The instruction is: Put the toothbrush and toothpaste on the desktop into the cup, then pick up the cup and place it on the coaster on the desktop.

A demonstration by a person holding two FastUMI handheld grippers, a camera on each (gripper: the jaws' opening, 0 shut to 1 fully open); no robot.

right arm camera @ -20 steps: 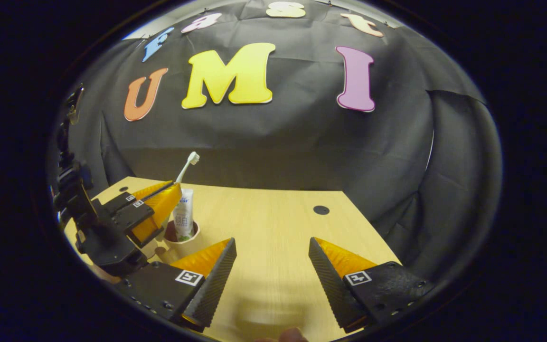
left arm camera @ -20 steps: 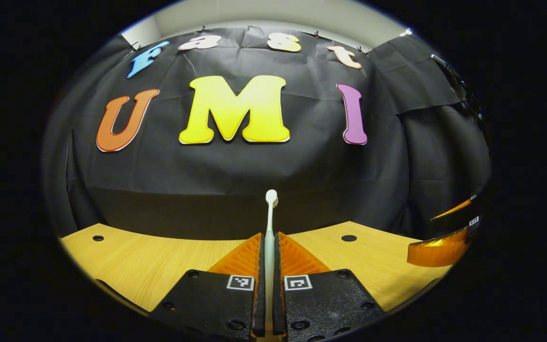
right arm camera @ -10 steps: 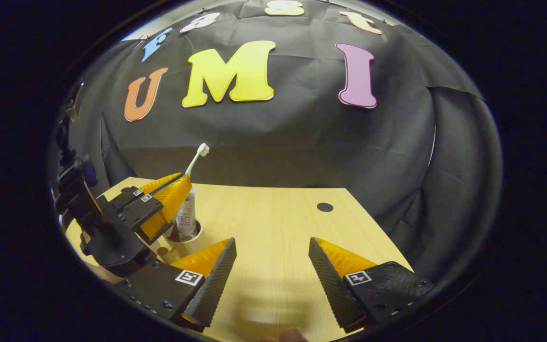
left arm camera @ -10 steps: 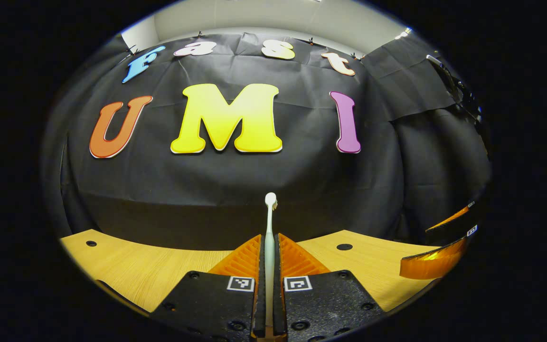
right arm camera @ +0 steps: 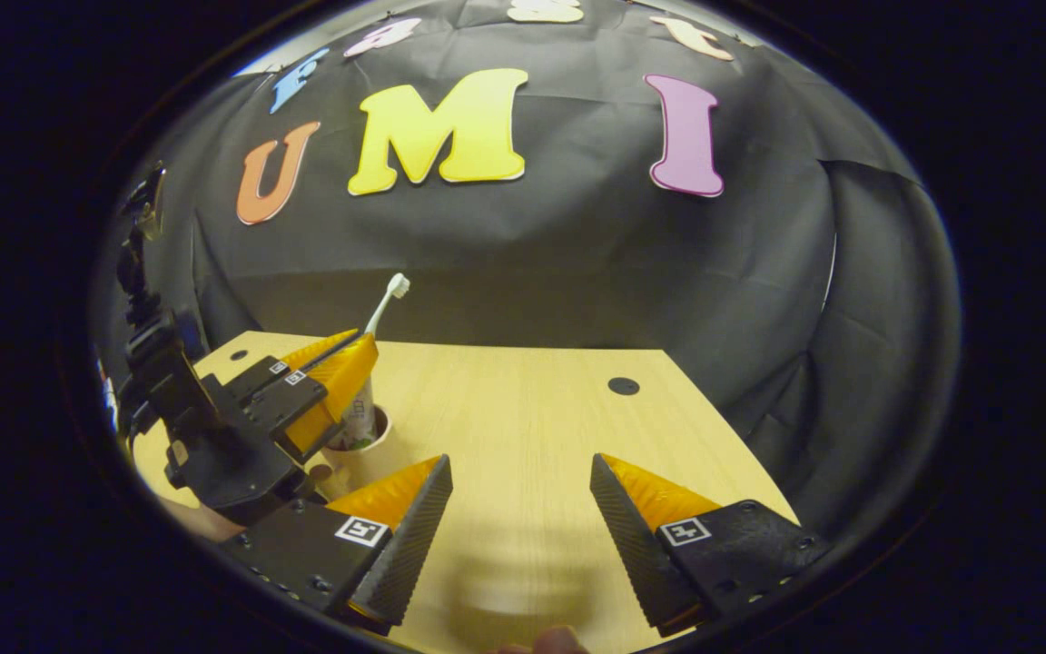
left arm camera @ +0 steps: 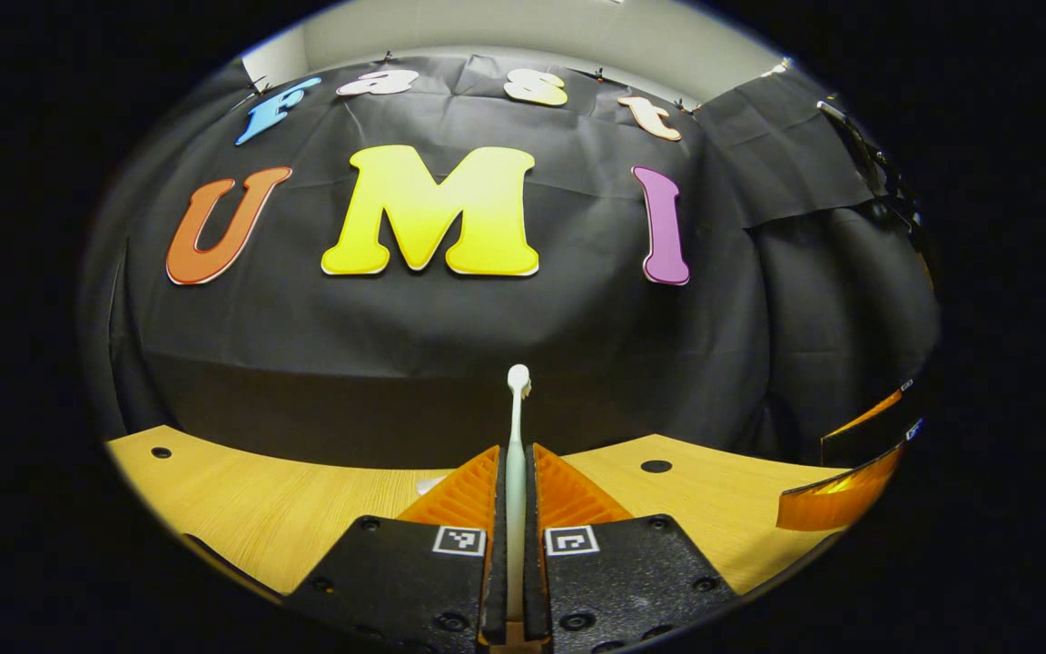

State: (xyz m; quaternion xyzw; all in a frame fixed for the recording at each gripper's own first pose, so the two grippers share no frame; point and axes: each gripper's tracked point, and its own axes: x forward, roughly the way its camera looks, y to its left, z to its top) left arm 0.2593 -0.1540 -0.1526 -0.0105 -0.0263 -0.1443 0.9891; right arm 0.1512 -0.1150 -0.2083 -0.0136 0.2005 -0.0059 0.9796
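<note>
Left gripper point(left arm camera: 515, 495) pinches the toothbrush point(left arm camera: 516, 427) handle between its fingers, bristle head up, above the cup point(right arm camera: 361, 445). Toothpaste point(right arm camera: 359, 420) stands inside the cup on the wooden bench point(right arm camera: 523, 427). Right gripper point(right arm camera: 519, 495) hovers nearby over the bench, fingers spread, holding nothing.

Light wooden counter point(right arm camera: 523, 427) with round holes point(right arm camera: 623, 385); black cloth wall point(left arm camera: 450, 336) behind, pale wall point(left arm camera: 505, 27) above.
</note>
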